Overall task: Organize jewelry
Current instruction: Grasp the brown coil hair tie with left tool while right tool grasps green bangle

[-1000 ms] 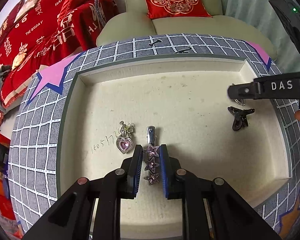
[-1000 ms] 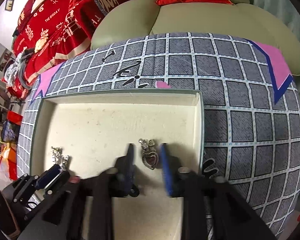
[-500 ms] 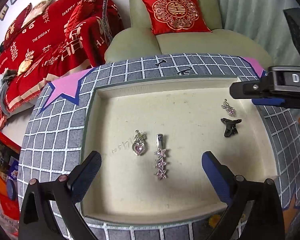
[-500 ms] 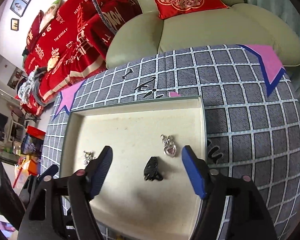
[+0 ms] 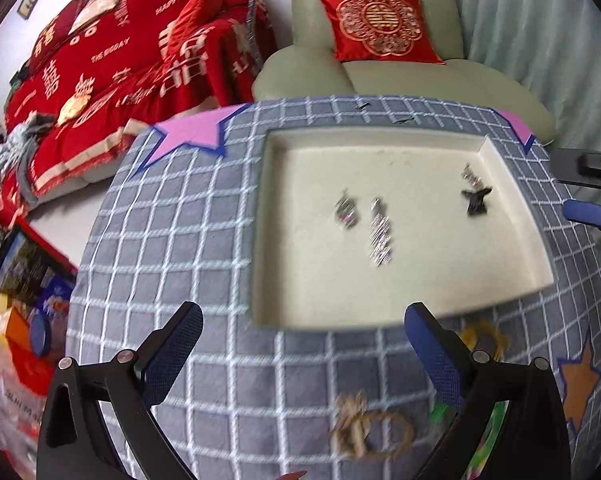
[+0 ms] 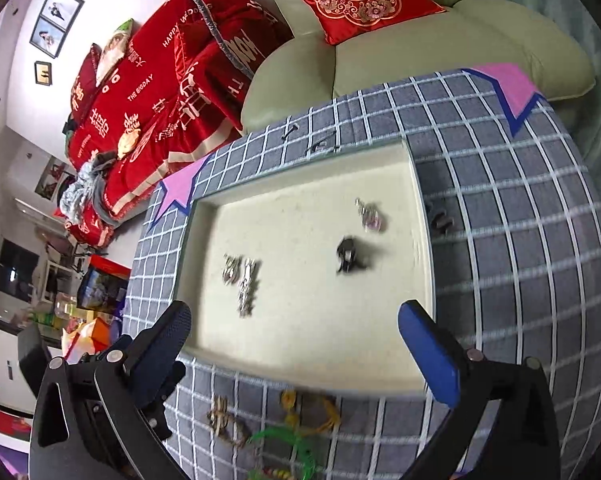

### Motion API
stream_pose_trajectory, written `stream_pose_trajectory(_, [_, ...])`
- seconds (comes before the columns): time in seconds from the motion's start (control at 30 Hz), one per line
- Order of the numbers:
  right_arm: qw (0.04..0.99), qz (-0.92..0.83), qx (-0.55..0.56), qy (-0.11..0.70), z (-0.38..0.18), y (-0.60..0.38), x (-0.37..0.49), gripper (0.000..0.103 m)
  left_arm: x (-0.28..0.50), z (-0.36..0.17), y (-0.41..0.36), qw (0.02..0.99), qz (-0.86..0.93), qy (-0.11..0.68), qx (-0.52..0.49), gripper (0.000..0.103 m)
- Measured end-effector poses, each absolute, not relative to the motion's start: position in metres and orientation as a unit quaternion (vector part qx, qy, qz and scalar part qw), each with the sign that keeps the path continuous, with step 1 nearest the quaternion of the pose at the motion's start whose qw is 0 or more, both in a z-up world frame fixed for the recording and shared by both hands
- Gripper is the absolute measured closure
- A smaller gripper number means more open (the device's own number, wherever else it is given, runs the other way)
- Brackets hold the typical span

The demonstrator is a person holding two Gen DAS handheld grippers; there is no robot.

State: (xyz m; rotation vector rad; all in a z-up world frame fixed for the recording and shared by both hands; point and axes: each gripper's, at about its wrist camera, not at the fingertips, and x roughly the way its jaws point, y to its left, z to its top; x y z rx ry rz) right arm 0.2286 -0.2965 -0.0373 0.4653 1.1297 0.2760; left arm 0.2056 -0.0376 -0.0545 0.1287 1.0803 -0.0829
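Both grippers have let go and pulled back from the cream tray (image 5: pixel 512 248) since a second ago, when the left one was clamped on the star clip and the right one bracketed a heart pendant. Now the left gripper (image 5: pixel 300 344) stands wide apart and empty, while the right gripper (image 6: pixel 292 332) is opening, nothing between its jaws. Four pieces lie inside the tray; the loose pieces wait outside its near rim. A braided rope bracelet (image 5: pixel 364 432) sits at about five o'clock of the left gripper, near its right finger, its loop lying flat with the long axis left to right. A green bangle (image 6: pixel 296 448) rests at six o'clock of the right gripper. The left looks nearer the rope bracelet, the right the bangle.
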Motion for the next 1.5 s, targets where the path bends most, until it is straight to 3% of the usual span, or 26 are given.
stream_pose_trajectory(0.5, [0.774, 0.114, 0.213, 0.585, -0.052, -0.276, 0.15, 0.0, 0.124, -0.067, 0.024, 0.828, -0.039, 0.558, 0.04, 0.0])
stream_pose_trajectory(1.0, [0.747, 0.057, 0.17, 0.641, -0.09, -0.265, 0.096, 0.0, 0.047, -0.094, 0.013, 0.78, -0.102, 0.617, 0.013, 0.0])
stream_pose_trajectory(1.5, [0.746, 0.037, 0.119, 0.654, -0.108, -0.251, 0.093, 0.004, 0.036, -0.111, -0.002, 0.764, -0.112, 0.636, 0.016, 0.003])
